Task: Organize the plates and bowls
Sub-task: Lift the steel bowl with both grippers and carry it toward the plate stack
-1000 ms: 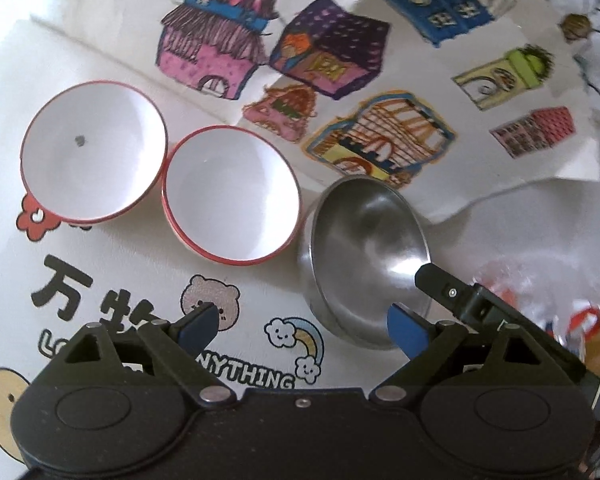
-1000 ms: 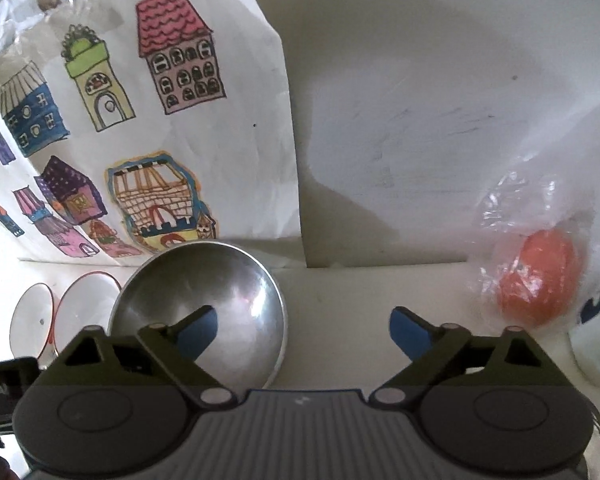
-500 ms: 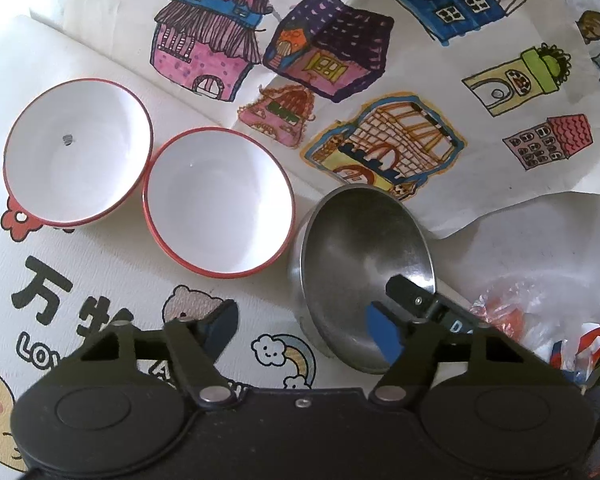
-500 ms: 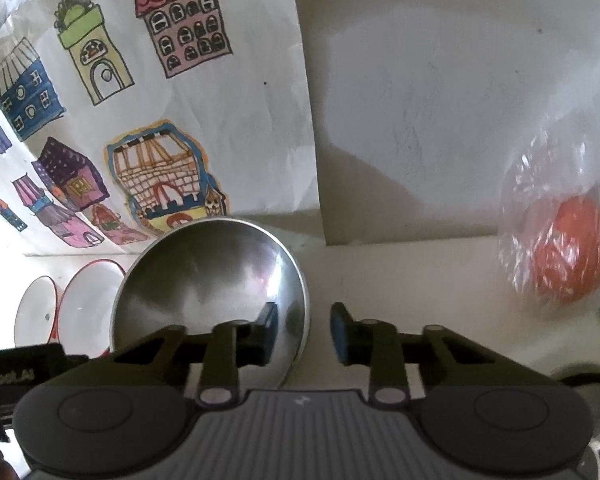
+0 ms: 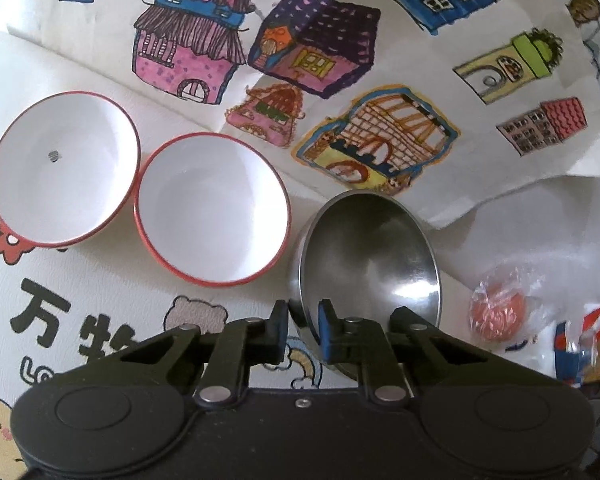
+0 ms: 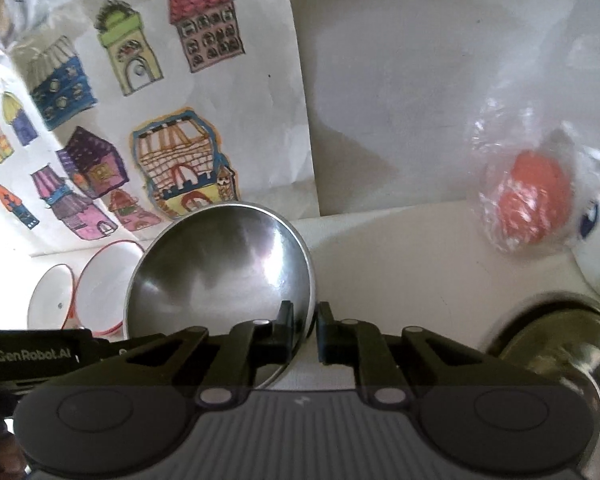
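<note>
On a bench (image 5: pixel 100 320) spread with a drawing (image 5: pixel 340 80) of houses, a steel bowl (image 5: pixel 368 256) sits beside two red-rimmed bowls (image 5: pixel 212 212). The left gripper (image 5: pixel 303 334) has its jaws closing on the steel bowl's near-left rim; the right gripper (image 6: pixel 305 334) pinches its right rim.
</note>
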`<state>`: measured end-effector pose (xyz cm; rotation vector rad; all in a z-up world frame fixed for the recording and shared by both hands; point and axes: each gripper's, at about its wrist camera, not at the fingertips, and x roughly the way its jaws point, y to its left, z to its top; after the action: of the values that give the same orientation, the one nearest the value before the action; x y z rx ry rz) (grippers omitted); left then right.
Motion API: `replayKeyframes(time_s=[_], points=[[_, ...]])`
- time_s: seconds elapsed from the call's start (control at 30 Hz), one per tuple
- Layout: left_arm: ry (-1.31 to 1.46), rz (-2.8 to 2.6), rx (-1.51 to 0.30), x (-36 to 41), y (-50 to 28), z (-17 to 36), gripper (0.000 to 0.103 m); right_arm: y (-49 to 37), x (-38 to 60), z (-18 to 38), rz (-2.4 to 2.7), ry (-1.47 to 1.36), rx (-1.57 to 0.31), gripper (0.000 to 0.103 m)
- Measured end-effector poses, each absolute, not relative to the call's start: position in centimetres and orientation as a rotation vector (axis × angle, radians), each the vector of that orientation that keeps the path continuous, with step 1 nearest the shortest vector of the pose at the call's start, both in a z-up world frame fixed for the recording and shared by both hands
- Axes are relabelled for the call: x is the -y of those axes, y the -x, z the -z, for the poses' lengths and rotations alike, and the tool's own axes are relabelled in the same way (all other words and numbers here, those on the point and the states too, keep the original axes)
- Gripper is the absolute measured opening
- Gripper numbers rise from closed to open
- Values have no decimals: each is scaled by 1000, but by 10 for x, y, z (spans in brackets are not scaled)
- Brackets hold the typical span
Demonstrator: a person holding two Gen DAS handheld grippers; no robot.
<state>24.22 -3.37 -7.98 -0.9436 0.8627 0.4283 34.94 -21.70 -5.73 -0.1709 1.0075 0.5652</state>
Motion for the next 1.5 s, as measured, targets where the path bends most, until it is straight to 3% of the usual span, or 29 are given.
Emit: replayKeyframes(time_s=[0.47,0.93,1.5], points=[[790,-269,-904,66,-191,49,16,-239,254,28,-405,23,-963,13],[552,85,-1072,79,-129,27,15,-100,265,33,-83,-188,-1018,13],[379,249,-1173,78,-96,47,15,-63,263,44,-13,-255,-1036,13]])
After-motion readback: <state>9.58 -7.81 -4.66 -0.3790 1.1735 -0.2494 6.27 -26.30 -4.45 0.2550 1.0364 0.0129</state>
